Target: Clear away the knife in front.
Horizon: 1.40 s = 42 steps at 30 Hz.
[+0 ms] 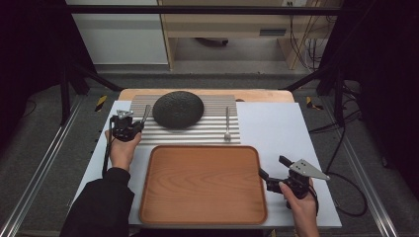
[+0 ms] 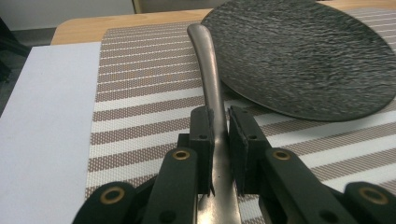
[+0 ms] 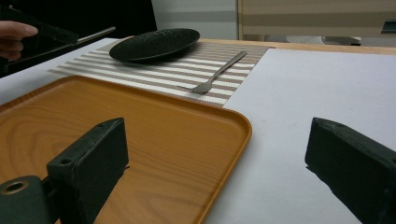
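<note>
My left gripper (image 1: 140,123) is shut on a steel piece of cutlery (image 2: 206,60). The pads clamp its shaft, and its rounded handle end points away over the striped placemat (image 2: 140,93). Which kind of cutlery it is I cannot tell. It is held just above the mat, left of the dark textured plate (image 1: 178,109). In the right gripper view the left gripper (image 3: 51,35) holds the cutlery (image 3: 95,33) level beside the plate (image 3: 154,43). My right gripper (image 1: 272,166) is open with nothing between its fingers, at the right edge of the wooden tray (image 1: 202,182).
A fork (image 1: 227,123) lies on the placemat (image 1: 197,131) right of the plate, tines toward the tray. The white sheet (image 1: 276,128) covers the table under everything. The wooden tray (image 3: 140,121) holds nothing. The table's far wooden edge (image 1: 257,95) is behind the mat.
</note>
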{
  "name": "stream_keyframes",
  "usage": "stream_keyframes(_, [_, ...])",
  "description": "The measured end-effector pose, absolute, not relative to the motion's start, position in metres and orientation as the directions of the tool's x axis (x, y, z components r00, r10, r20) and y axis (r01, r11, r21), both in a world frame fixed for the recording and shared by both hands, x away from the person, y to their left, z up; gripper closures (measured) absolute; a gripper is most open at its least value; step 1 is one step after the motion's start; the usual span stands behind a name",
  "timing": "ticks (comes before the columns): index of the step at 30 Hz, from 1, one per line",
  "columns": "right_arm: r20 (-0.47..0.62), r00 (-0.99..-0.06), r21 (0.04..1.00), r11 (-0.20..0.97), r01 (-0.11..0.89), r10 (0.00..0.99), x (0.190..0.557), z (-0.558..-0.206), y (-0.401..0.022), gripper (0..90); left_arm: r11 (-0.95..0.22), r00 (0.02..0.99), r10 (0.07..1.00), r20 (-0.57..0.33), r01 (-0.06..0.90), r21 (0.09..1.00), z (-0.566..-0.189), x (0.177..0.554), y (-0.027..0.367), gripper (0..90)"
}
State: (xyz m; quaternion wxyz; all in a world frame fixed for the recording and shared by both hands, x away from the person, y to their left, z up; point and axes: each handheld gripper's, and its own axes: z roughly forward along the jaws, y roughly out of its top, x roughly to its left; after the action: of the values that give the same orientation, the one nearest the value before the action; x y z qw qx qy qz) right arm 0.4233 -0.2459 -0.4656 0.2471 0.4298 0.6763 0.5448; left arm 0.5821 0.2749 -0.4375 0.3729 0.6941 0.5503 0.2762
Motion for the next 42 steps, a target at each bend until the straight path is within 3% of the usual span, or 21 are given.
stream_keyframes(15, [0.141, -0.517, 0.951, 0.029, 0.308, 0.844, 0.423, -0.464, -0.245, 6.0, -0.073, 0.297, 0.950, -0.094, 0.506, 0.860, -0.420, 0.529, 0.258, 80.1])
stream_keyframes(24, [0.131, -0.566, 0.954, 0.052, 0.295, 0.814, 0.422, -0.463, -0.237, 5.9, -0.071, 0.313, 0.943, -0.112, 0.519, 0.852, -0.431, 0.488, 0.233, 80.1])
stream_keyframes(42, [0.187, -0.594, 0.958, -0.010, 0.287, 0.782, 0.421, -0.459, -0.240, 6.0, -0.022, 0.233, 0.961, -0.149, 0.603, 0.798, -0.457, 0.434, 0.192, 80.1])
